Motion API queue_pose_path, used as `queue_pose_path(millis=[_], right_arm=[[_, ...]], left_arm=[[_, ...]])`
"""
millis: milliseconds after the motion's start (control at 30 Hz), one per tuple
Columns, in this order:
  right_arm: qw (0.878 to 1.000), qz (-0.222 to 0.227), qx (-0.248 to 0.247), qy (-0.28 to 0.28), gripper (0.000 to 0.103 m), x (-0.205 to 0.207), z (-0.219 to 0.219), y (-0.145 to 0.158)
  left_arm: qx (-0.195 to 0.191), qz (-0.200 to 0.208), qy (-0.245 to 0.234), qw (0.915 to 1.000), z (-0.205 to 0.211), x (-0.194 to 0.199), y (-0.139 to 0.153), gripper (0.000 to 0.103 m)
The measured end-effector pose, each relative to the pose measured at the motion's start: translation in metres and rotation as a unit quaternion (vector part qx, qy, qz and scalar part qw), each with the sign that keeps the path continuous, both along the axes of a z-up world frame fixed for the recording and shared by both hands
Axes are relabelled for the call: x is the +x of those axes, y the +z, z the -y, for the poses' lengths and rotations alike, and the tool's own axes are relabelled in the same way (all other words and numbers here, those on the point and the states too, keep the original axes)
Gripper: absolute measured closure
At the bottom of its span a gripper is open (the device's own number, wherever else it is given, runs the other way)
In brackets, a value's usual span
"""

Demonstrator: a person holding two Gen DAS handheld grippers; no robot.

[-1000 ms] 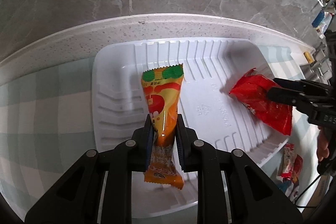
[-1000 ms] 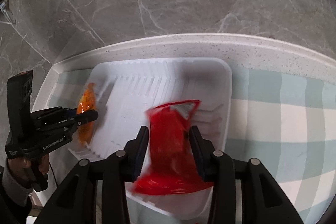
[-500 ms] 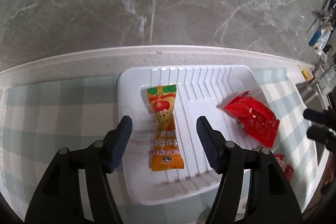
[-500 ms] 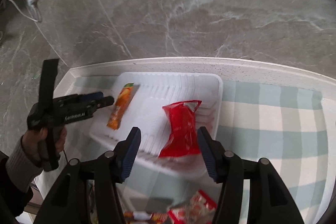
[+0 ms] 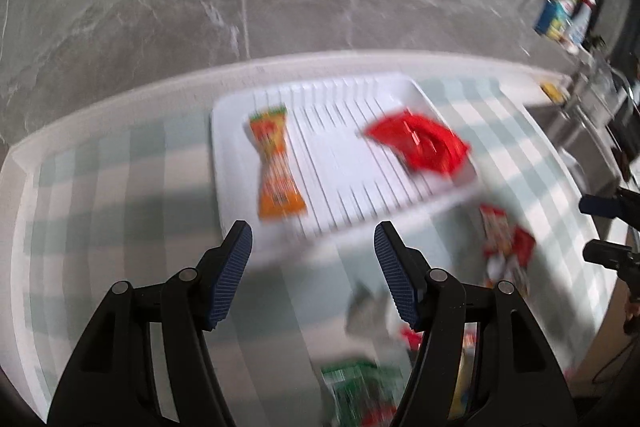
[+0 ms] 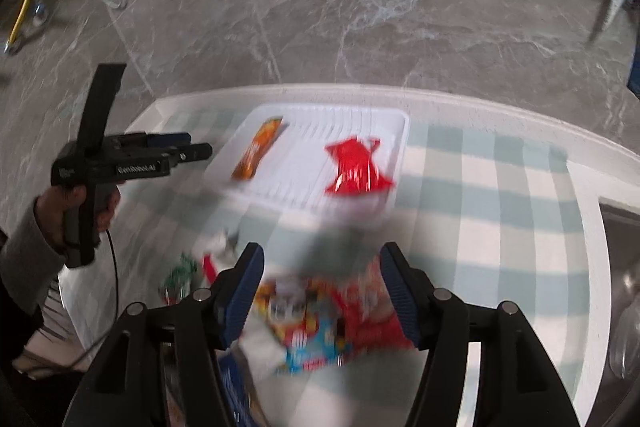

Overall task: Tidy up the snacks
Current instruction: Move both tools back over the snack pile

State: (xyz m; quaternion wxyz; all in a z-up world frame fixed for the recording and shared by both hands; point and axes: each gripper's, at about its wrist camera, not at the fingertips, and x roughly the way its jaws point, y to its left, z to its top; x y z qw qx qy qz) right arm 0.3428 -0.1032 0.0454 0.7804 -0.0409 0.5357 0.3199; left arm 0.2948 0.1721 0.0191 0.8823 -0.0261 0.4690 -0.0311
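Note:
A white ribbed tray point(image 5: 344, 183) point(image 6: 384, 123) lies on the checked cloth. In it lie an orange snack packet point(image 5: 276, 171) point(image 6: 258, 149) on the left and a red packet point(image 5: 424, 145) point(image 6: 354, 167) on the right. My left gripper point(image 5: 312, 275) is open and empty, pulled back just in front of the tray's near edge. My right gripper point(image 6: 322, 291) is open and empty above a blurred pile of loose snack packets point(image 6: 316, 315). The left gripper also shows in the right wrist view point(image 6: 192, 147), left of the tray.
More loose packets lie near the tray: a red and white one point(image 5: 506, 247) and a green one point(image 5: 356, 391). The counter's white edge point(image 5: 120, 99) runs behind the tray, with grey marble floor beyond. A sink point(image 6: 624, 267) sits at the right.
Both grippers opened, let go of their packets in the tray, and pulled back toward me. The loose snack pile has come into view.

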Motion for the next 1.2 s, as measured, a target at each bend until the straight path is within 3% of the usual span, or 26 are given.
queue_pose_path(millis=[300, 533, 833, 1200], right_arm=[[0.997, -0.048, -0.034, 0.047, 0.039, -0.085, 0.017, -0.027], [0.989, -0.045, -0.080, 0.118, 0.039, -0.126, -0.004, -0.050], [0.975, -0.019, -0.127, 0.182, 0.040, -0.144, -0.028, -0.062], [0.969, -0.020, -0.148, 0.196, 0.050, -0.141, -0.039, -0.073]], left_arm=[[0.002, -0.074, -0.015, 0.9971, 0.038, -0.077, -0.050, 0.041], [0.018, -0.094, -0.009, 0.9954, 0.049, -0.095, -0.069, 0.041], [0.025, -0.106, 0.000, 0.9941, 0.051, -0.092, -0.079, 0.041], [0.034, -0.116, -0.010, 0.9926, 0.057, -0.091, -0.091, 0.041]])
